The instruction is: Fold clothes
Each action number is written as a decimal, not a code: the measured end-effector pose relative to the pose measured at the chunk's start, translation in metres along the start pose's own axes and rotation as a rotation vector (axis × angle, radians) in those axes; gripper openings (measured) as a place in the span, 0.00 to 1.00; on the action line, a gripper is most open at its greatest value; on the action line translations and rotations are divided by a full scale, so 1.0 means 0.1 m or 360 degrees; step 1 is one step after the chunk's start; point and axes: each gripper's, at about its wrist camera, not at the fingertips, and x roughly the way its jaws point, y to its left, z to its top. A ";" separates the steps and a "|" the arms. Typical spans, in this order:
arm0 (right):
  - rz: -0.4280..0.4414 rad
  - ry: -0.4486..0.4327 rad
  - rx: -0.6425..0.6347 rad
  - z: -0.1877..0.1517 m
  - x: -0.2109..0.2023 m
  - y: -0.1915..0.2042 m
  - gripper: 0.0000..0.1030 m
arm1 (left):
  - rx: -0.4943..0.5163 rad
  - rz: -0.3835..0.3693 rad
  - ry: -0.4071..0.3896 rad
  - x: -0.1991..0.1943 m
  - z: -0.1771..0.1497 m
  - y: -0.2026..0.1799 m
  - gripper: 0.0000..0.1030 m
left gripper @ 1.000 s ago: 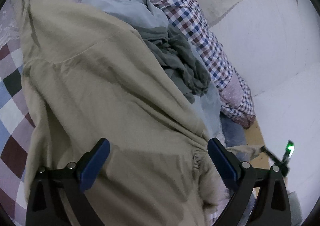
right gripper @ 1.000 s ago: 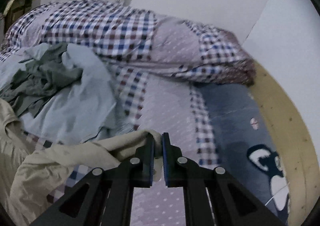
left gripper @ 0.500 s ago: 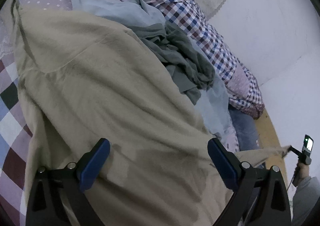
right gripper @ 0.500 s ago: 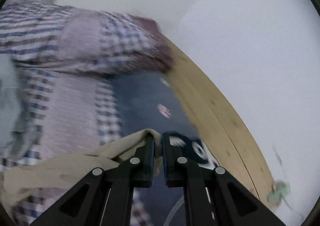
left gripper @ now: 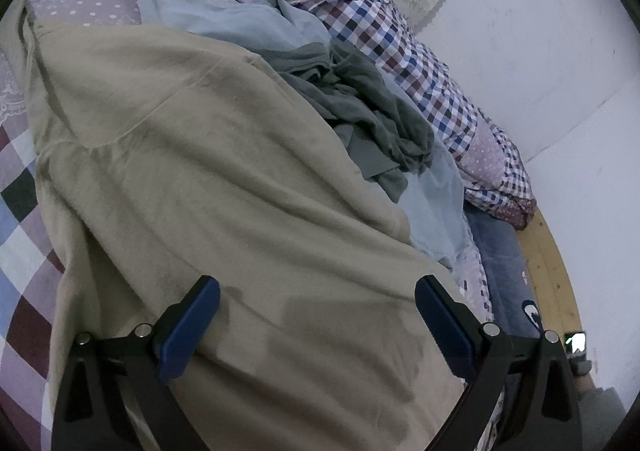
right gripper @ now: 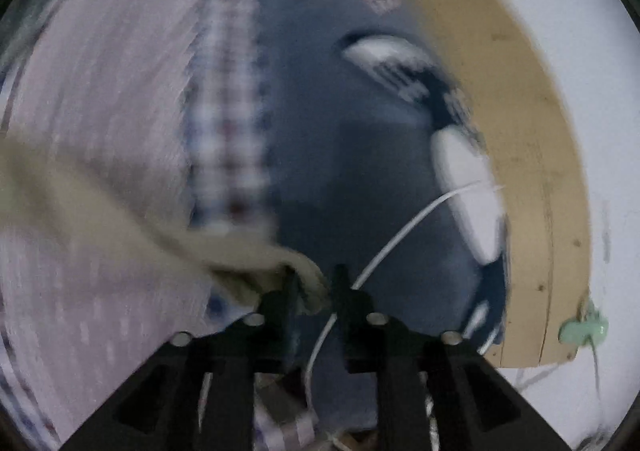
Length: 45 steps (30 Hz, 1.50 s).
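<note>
Over the bed: both handheld grippers work above a patchwork quilt (left gripper: 24, 219) of plaid and dotted squares.
Left gripper (left gripper: 316, 315): jaws spread wide, blue pads far apart, nothing between them; it hangs just above the cloth.
Beige garment (left gripper: 208, 187): spread broadly across the quilt, filling most of the left wrist view, with a seam running across its upper part and soft creases lower down; one end runs off toward the right side of the bed.
Right gripper (right gripper: 314, 287): the view is badly smeared by motion; the fingers stand a little apart with a fold of the beige garment (right gripper: 256, 263) lying against the left finger. Whether the cloth is truly pinched I cannot tell.
Grey-green garment (left gripper: 372, 119): crumpled in a heap just beyond the beige one, lying on top of the pale blue cloth.
Pale blue cloth (left gripper: 248, 23): rumpled, reaching from the top of the bed down along the right edge of the beige garment.
Plaid duvet (left gripper: 384, 35): bunched in a long roll along the wall side of the bed.
Navy sheet (right gripper: 344, 179): printed with white shapes, under the right gripper, beside the wooden bed frame (right gripper: 532, 155).
White cable (right gripper: 404, 231): a thin line curving across the navy sheet and passing between the right gripper's fingers.
Wall (left gripper: 540, 51): white, right behind the bed.
Mint-green object (right gripper: 584, 327): small, at the corner of the wooden frame; too blurred to identify.
</note>
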 end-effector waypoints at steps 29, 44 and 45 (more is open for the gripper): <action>0.1888 -0.0699 -0.0714 1.30 -2.54 4.31 0.48 | -0.0214 -0.0467 -0.0109 -0.26 0.29 0.11 0.97; 0.0997 -0.1465 -0.1058 1.14 -3.30 4.36 0.01 | -0.0221 -0.0479 -0.0150 -0.37 0.39 0.29 0.97; 0.0886 -0.1559 -0.1031 1.14 -3.39 4.35 0.01 | -0.0224 -0.0480 -0.0163 -0.39 0.40 0.31 0.97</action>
